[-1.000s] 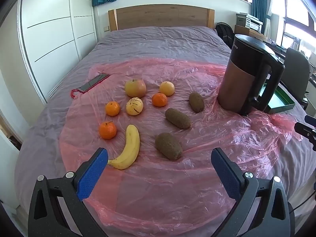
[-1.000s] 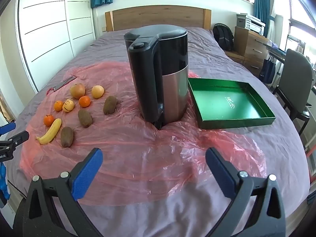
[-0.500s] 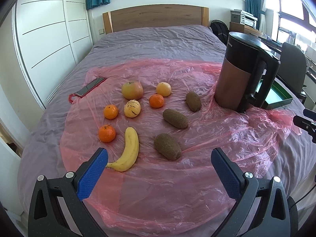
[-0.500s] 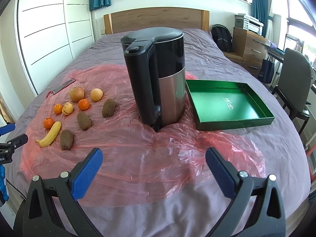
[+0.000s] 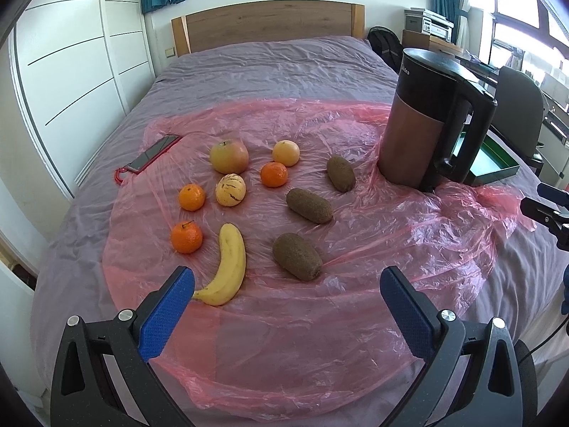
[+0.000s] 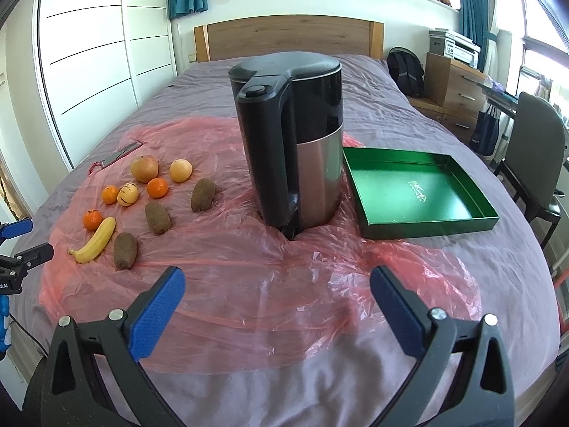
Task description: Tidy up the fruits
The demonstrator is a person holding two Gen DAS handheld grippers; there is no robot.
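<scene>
Several fruits lie on a pink plastic sheet (image 5: 284,320) spread on a bed. A banana (image 5: 227,267) and three brown kiwis, the nearest (image 5: 297,256), are closest to my left gripper (image 5: 284,281), which hangs open above the sheet with nothing between its fingers. Behind them sit three small oranges (image 5: 186,237), a striped yellow fruit (image 5: 230,190), an apple (image 5: 228,156) and a pale citrus (image 5: 286,153). My right gripper (image 6: 277,284) is open over bare sheet, in front of the kettle (image 6: 290,149). An empty green tray (image 6: 416,192) lies right of the kettle.
A black and steel kettle (image 5: 426,121) stands between the fruits and the green tray (image 5: 494,163). A phone (image 5: 153,153) lies at the sheet's far left edge. A chair (image 6: 537,153) and drawers (image 6: 451,89) stand right of the bed, wardrobe doors on the left.
Both views have drifted slightly; the fruits and kettle appear a little lower and nearer. Nothing was picked up, and both grippers stay open.
</scene>
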